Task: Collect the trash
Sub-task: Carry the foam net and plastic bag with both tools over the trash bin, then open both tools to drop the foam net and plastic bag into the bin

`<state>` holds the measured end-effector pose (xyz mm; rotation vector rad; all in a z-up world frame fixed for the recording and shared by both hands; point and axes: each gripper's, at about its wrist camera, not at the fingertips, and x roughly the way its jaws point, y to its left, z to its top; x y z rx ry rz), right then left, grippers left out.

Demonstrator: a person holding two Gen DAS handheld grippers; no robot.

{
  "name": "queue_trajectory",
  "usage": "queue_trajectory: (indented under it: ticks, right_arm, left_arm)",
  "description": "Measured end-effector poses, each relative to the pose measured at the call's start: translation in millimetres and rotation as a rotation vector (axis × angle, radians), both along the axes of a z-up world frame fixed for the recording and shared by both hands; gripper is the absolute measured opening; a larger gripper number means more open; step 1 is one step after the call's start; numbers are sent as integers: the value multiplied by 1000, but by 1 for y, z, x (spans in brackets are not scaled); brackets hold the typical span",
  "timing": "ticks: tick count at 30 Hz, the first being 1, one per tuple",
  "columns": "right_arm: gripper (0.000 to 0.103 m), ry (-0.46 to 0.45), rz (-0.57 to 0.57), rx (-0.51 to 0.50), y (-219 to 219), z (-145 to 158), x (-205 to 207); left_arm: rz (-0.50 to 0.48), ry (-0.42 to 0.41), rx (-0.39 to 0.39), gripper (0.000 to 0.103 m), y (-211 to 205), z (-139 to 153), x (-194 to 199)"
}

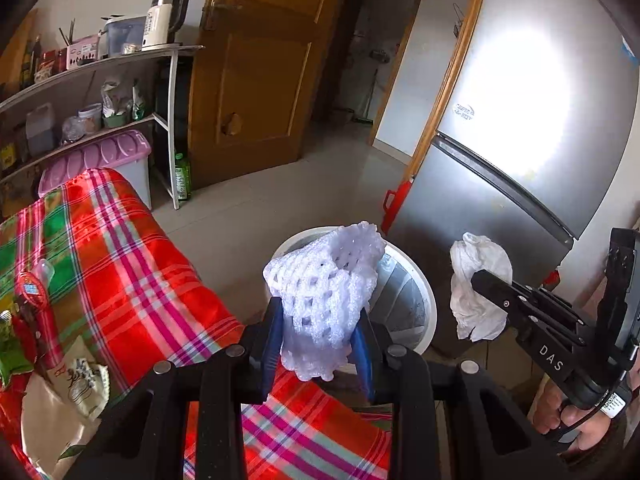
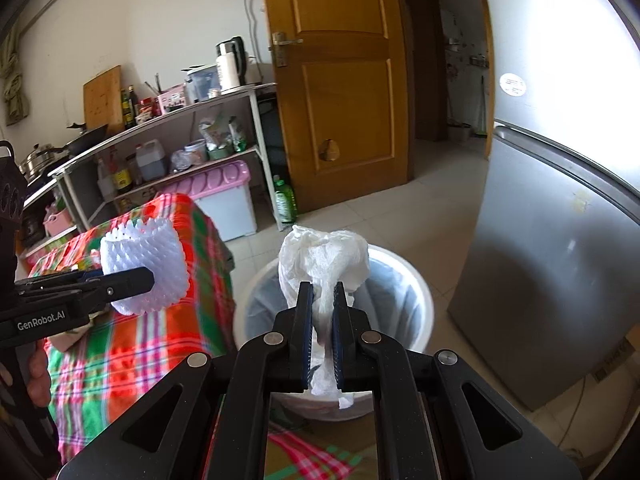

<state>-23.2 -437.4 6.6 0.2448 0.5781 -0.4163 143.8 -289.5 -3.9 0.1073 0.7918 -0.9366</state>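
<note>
My left gripper [image 1: 318,320] is shut on a white foam fruit net [image 1: 324,280] and holds it in the air over the near rim of a white trash bin [image 1: 424,280] on the floor. My right gripper [image 2: 322,312] is shut on a crumpled white tissue [image 2: 324,256], held above the same trash bin [image 2: 416,288]. The left gripper with the foam net [image 2: 148,268] shows at the left of the right wrist view. The right gripper with the tissue [image 1: 476,284] shows at the right of the left wrist view.
A table with a red, green and pink plaid cloth [image 1: 120,248] stands left of the bin, with snack wrappers [image 1: 72,380] on it. A silver fridge [image 2: 560,240] stands to the right. A shelf rack [image 2: 180,140], a pink-lidded box [image 2: 224,184] and a wooden door [image 2: 340,80] lie behind.
</note>
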Motion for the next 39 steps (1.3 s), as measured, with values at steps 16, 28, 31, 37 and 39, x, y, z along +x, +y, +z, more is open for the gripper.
queue_trajectory:
  ticks: [16, 28, 31, 37, 39]
  right_arm:
    - [11, 110, -17, 49, -47, -47, 32]
    - [56, 145, -51, 54, -55, -64, 39]
    - [56, 137, -58, 58, -55, -63, 38]
    - [56, 116, -67, 55, -48, -55, 29]
    - [56, 101, -63, 52, -44, -50, 26]
  left_arm:
    - [-29, 68, 110, 40, -72, -48, 28]
    - [-27, 116, 134, 60, -84, -64, 34]
    - [-25, 108, 132, 60, -82, -62, 33]
    - [3, 81, 126, 60, -74, -51, 29]
    - [8, 71, 115, 60, -69, -46, 26]
